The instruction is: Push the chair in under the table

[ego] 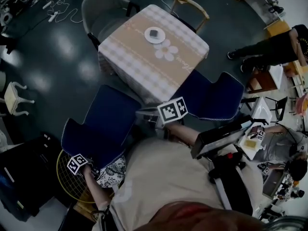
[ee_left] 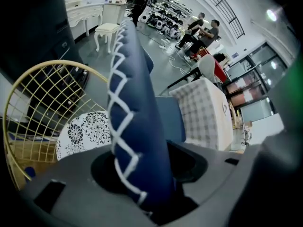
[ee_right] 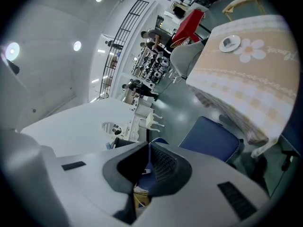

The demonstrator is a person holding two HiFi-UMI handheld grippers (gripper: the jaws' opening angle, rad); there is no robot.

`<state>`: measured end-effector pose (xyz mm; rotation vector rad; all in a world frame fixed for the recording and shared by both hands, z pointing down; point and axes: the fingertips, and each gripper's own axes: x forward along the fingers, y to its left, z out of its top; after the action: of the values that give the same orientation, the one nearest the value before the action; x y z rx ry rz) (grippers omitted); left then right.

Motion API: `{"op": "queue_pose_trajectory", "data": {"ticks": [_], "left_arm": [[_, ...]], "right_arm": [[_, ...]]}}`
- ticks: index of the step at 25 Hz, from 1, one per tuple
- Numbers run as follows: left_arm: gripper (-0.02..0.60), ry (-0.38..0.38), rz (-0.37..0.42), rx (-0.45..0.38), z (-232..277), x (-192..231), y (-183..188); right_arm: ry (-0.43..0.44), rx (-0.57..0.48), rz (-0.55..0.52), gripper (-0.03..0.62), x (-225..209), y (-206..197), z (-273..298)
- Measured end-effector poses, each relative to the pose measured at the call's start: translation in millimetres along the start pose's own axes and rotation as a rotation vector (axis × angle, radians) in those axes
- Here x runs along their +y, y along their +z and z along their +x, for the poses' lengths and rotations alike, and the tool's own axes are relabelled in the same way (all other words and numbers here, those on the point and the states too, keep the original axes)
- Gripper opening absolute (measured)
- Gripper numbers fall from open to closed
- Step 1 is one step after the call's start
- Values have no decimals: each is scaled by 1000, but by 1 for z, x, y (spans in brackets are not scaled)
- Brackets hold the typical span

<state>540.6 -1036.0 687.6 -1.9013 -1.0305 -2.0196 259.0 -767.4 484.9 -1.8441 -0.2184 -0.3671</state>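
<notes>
Two views of trouble first. In the head view my chair [ego: 103, 124] stands pulled out and askew to the table [ego: 144, 57]. My left gripper [ego: 83, 166] sits at one backrest corner, so a push could swing the chair into the table or snag the cloth [ego: 126, 76]. My right gripper [ego: 147, 114] hovers beside the seat. Left gripper view: jaws partly spread, pads pressing the backrest's stitched edge; that grip may slip. Right gripper view: jaws together, empty.

I'm finding open floor [ego: 57, 52] left of the table [ego: 139, 61] (a yellow wire chair [ego: 65, 174] is crowding just behind the blue chair [ego: 103, 124]).
</notes>
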Motion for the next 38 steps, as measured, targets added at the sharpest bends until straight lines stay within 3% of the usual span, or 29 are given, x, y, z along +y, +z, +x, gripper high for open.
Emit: {"op": "queue_pose_trajectory", "data": {"ticks": [14,26,31,36,38], "left_arm": [[215,134,51,86,0,3,-10],[183,114,48,29,1,-16,14],[172,131,17,42,-1,-7,-4],[170,110,16,16,6,-9,3],[169,111,13,-7,2,-10,13]], "right_arm": [[14,52,16,12,-6,8,14],[18,81,-14,12,-5,18,20],[0,57,-3,12,-8,21,12],[110,60,-125,12,4,26,22],[44,75,-71,12,-4,23,24]]}}
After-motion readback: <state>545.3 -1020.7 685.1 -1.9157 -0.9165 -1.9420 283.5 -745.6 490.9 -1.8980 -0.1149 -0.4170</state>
